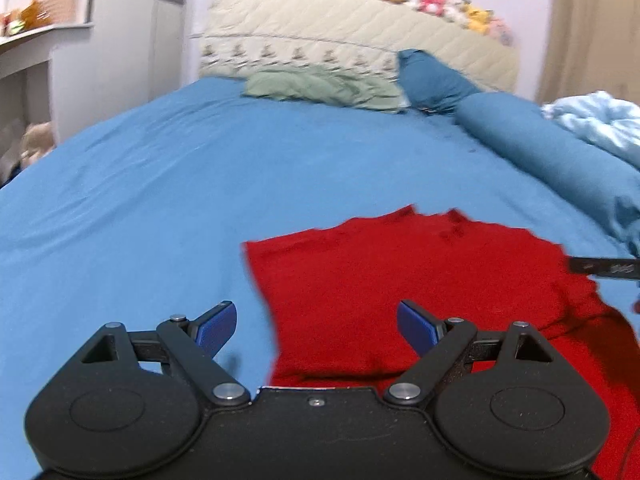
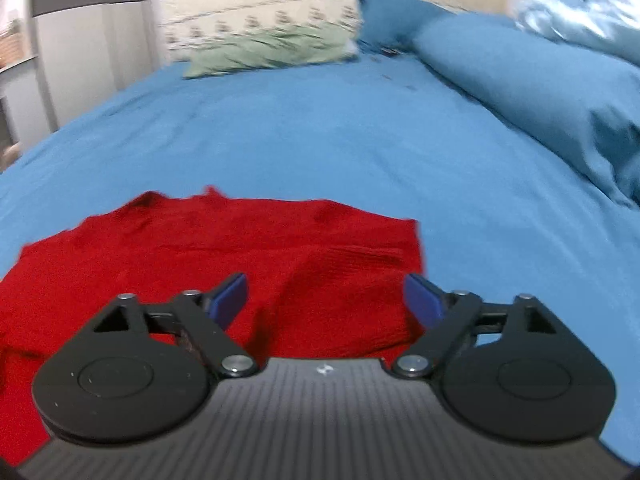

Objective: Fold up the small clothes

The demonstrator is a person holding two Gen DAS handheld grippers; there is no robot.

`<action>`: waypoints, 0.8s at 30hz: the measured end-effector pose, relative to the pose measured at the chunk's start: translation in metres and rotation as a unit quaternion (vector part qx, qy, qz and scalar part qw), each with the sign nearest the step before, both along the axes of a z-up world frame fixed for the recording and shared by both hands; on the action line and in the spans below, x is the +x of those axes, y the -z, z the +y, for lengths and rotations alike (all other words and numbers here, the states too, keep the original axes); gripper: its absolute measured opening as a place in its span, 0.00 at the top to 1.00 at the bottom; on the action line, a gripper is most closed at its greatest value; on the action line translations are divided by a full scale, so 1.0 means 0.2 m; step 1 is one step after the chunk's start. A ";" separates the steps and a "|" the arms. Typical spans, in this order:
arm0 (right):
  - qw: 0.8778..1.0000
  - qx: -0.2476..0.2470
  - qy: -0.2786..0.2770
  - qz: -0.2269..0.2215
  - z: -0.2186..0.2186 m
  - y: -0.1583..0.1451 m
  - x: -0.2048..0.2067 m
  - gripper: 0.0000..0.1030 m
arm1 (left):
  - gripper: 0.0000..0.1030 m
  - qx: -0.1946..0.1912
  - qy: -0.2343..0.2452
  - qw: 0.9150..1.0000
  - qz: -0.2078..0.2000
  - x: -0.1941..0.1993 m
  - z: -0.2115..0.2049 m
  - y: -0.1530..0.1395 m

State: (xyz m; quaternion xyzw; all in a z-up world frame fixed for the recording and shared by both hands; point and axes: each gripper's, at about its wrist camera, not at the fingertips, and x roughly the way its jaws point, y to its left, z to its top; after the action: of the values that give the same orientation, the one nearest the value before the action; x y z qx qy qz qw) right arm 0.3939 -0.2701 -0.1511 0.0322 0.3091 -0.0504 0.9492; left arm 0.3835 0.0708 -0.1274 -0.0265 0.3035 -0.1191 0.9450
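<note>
A red knit garment (image 1: 400, 280) lies spread on the blue bed sheet (image 1: 160, 200). My left gripper (image 1: 316, 326) is open and empty, above the garment's left edge. In the right wrist view the same red garment (image 2: 224, 248) lies in front of and under my right gripper (image 2: 325, 300), which is open and empty over the garment's right side. The tip of the right gripper (image 1: 600, 268) shows at the right edge of the left wrist view. The near part of the garment is hidden under both grippers.
Pillows lie at the head of the bed: a green one (image 1: 324, 88), a blue one (image 1: 436, 80) and a long blue bolster (image 1: 552, 160). A light blue blanket (image 1: 600, 120) is bunched at the right. A quilted headboard (image 1: 360, 36) carries plush toys (image 1: 440, 0). White shelves (image 1: 40, 40) stand at the left.
</note>
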 end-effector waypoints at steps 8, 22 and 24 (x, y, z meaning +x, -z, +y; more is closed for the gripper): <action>0.997 0.016 -0.016 0.067 -0.02 0.18 0.15 0.00 | 0.12 0.012 0.046 0.997 0.053 0.06 -0.13 0.21; 0.997 0.046 -0.065 0.004 -0.15 -0.35 -0.49 0.00 | 0.10 0.050 0.000 0.998 0.039 -0.34 -0.13 -0.24; 0.996 0.052 -0.071 -0.005 -0.16 -0.45 -0.67 0.00 | 0.10 0.039 -0.006 0.998 0.041 -0.46 -0.10 -0.33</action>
State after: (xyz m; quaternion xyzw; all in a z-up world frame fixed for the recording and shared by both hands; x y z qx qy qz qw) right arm 0.2594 -0.3025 -0.0620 0.0595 0.3078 0.0332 0.9490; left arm 0.2924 0.0508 -0.0608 0.0039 0.3461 -0.1001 0.9328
